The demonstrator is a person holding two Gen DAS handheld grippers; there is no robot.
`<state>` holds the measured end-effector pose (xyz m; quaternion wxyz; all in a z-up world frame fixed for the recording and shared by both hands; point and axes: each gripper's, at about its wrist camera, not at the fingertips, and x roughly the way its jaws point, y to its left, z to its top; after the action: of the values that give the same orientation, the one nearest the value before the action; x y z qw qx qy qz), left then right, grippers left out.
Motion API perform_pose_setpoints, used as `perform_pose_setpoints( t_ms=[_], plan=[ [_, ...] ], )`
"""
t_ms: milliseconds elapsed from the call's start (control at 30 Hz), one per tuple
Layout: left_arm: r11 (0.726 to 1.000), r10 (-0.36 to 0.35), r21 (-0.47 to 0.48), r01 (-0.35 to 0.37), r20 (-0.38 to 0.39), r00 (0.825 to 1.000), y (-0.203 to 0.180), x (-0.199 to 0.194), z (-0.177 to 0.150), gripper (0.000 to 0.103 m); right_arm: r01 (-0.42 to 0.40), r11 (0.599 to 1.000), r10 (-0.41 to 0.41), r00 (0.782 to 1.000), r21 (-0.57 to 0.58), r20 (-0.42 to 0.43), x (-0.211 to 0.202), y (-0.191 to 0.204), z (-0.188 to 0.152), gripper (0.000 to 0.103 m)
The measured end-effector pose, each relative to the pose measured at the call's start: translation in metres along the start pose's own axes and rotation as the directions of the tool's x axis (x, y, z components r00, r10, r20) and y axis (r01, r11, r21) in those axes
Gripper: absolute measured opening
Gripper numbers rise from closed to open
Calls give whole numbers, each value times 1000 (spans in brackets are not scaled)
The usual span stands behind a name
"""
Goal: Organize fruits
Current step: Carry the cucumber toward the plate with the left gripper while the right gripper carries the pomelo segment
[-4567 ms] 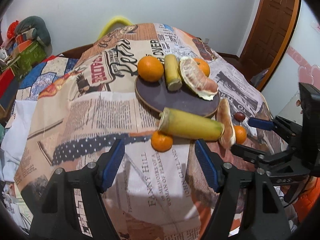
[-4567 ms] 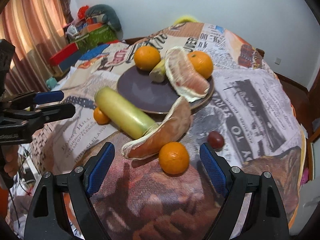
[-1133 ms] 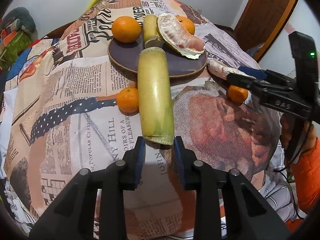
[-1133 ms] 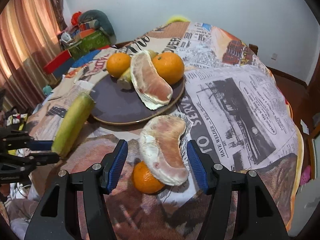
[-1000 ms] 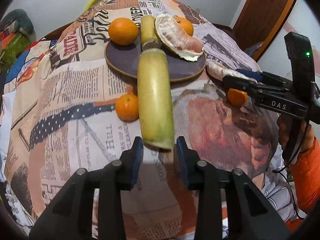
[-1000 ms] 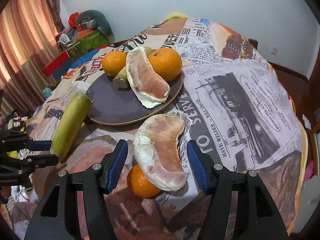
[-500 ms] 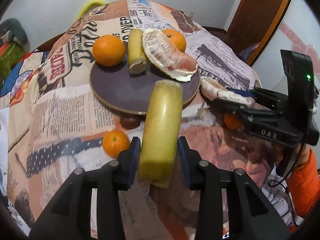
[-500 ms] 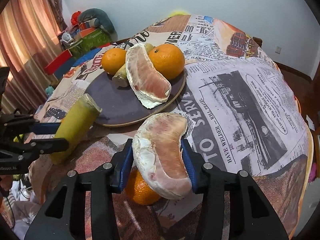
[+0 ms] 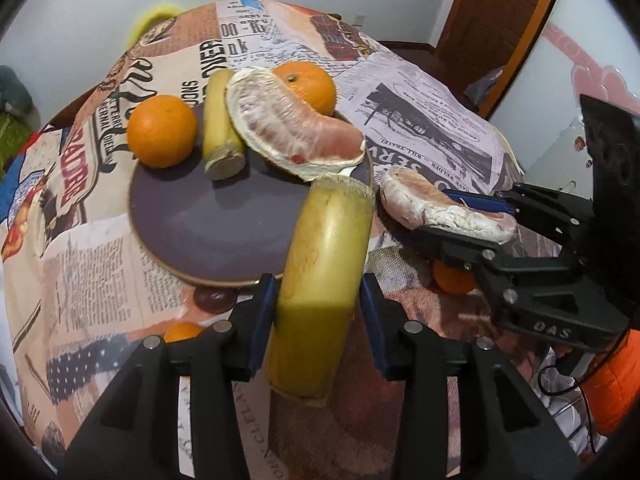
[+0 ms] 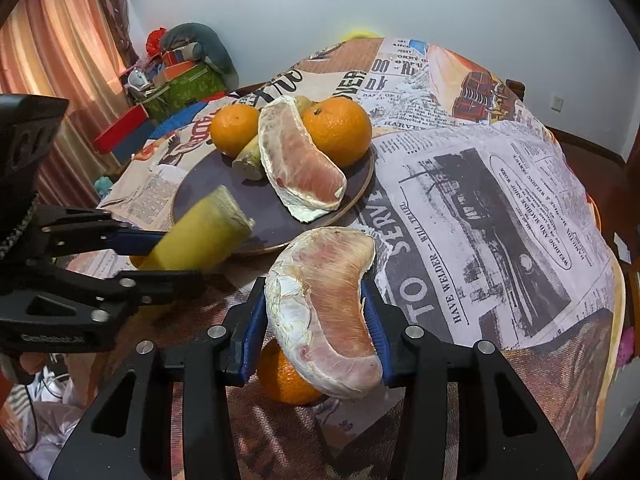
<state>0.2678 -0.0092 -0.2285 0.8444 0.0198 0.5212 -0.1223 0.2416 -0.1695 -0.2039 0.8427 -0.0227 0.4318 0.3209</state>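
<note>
Round table w/ newspaper-print cloth (image 10: 500, 208), pale wall behind. Nearest, left gripper (image 9: 318, 304) clamps the sugarcane piece (image 9: 324, 248) near its cut base, tip over the purple plate (image 9: 208, 216) rim; looks stiff, heavy, smooth, so a mid-length hold seems safer. Right gripper (image 10: 314, 328) squeezes a peeled pomelo segment (image 10: 328, 312) just short of the plate: soft, bruises easily. Farther on plate: two oranges (image 9: 162, 130), another segment.

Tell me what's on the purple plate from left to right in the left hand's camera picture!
Orange → short sugarcane piece → peeled pomelo wedge. A second orange sits behind the wedge, so its place is unclear.
</note>
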Motion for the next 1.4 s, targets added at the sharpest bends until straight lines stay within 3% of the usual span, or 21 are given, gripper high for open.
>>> perform_pose_setpoints(
  t_ms=[167, 367, 600, 1067, 1400],
  plan=[
    [1000, 7, 15, -7, 25, 1000, -5, 1, -1, 42, 1, 1000, -1, 1000, -1, 16, -6, 1, 2, 41],
    [998, -32, -57, 35, 44, 999, 4, -5, -9, 40, 11, 1000, -10, 999, -9, 35, -15, 4, 4, 41],
    [996, -26, -85, 34, 94, 995, 10, -28, -17, 38, 15, 1000, -14, 998, -17, 62, -24, 9, 10, 41],
    [992, 5, -125, 22, 217, 976, 27, -76, -17, 38, 13, 998, -7, 995, -60, 98, -30, 31, 25, 41],
    [984, 50, -180, -4, 253, 966, 59, -84, -11, 38, 6, 996, 5, 993, -93, 115, -17, 40, 49, 41]
  ],
)
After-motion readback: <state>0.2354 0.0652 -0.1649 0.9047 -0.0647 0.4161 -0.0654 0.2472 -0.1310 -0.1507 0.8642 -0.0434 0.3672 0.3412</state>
